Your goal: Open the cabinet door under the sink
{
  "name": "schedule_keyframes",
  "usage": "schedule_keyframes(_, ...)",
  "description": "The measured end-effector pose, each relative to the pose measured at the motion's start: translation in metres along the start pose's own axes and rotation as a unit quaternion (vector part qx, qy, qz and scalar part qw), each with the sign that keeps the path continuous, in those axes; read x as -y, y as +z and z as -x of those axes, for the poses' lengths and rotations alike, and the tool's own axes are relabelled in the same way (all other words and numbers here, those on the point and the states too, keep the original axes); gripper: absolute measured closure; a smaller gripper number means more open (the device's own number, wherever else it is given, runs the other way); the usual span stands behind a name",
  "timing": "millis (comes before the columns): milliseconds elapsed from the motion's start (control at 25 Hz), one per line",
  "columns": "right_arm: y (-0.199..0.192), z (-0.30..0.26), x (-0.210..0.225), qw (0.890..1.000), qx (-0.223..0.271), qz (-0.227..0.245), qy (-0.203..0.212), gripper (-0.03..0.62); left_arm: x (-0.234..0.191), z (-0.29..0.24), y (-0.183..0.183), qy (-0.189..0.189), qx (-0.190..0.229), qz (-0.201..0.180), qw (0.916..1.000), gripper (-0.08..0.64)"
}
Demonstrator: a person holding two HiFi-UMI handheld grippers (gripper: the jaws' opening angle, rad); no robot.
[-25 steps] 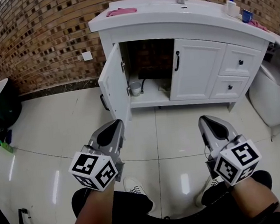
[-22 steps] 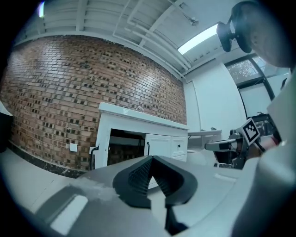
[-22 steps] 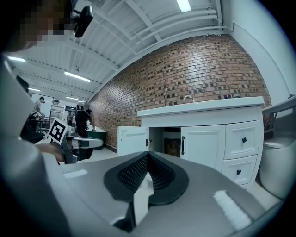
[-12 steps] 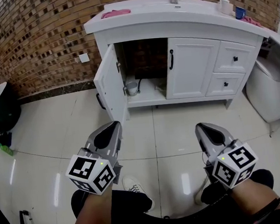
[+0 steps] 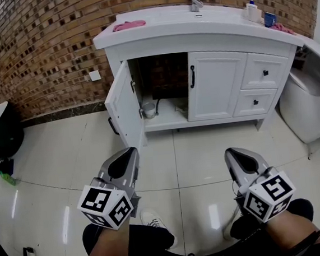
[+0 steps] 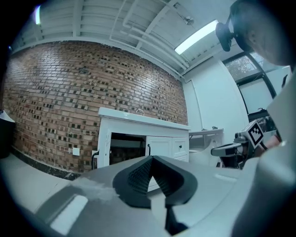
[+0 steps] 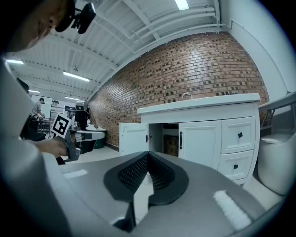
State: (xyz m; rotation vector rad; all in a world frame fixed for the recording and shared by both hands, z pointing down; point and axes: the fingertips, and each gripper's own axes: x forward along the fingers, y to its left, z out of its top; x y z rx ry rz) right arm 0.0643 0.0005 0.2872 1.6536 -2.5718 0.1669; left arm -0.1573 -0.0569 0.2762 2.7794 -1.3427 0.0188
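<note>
In the head view the cabinet door [image 5: 125, 102] under the sink [image 5: 195, 21] stands wide open, farther off than before: the task looks done. The left gripper view shows the left gripper [image 6: 151, 159] clenched, empty; the right gripper view, the right gripper [image 7: 148, 155] likewise.

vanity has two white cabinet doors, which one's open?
The white panelled door at the head view's left, on the brick-wall side: it is swung outward, exposing the dark cabinet interior. The other white door, with the black bar handle, sits shut.
</note>
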Motion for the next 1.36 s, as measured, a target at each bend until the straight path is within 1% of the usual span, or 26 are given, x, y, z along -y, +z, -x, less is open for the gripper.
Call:
schedule_keyframes(160, 0.002, 0.004, 0.005, 1.000, -0.001, -0.001, -0.008, 0.584, 0.002, 0.001, -0.001, -0.002, 0.002, 0.000, 1.0000, 0.555)
schedule_keyframes(360, 0.000, -0.002, -0.001, 1.000, -0.004, 0.003, 0.004, 0.584, -0.002, 0.005, 0.001, 0.006, 0.006, 0.003, 1.0000, 0.555)
schedule_keyframes(600, 0.001, -0.004, -0.004, 1.000, -0.007, 0.008, 0.006, 0.584, -0.001, 0.009, 0.005, 0.006, 0.010, 0.010, 0.9999, 0.555)
schedule_keyframes(960, 0.000, -0.002, -0.005, 1.000, -0.009, 0.007, 0.003, 0.584, -0.003, 0.012, 0.003, 0.013, 0.008, 0.008, 0.9999, 0.555)
schedule_keyframes(1360, 0.003, -0.006, -0.009, 1.000, -0.010, 0.006, 0.014, 0.586, -0.003, 0.012, 0.006, 0.019, 0.009, 0.008, 0.9998, 0.555)
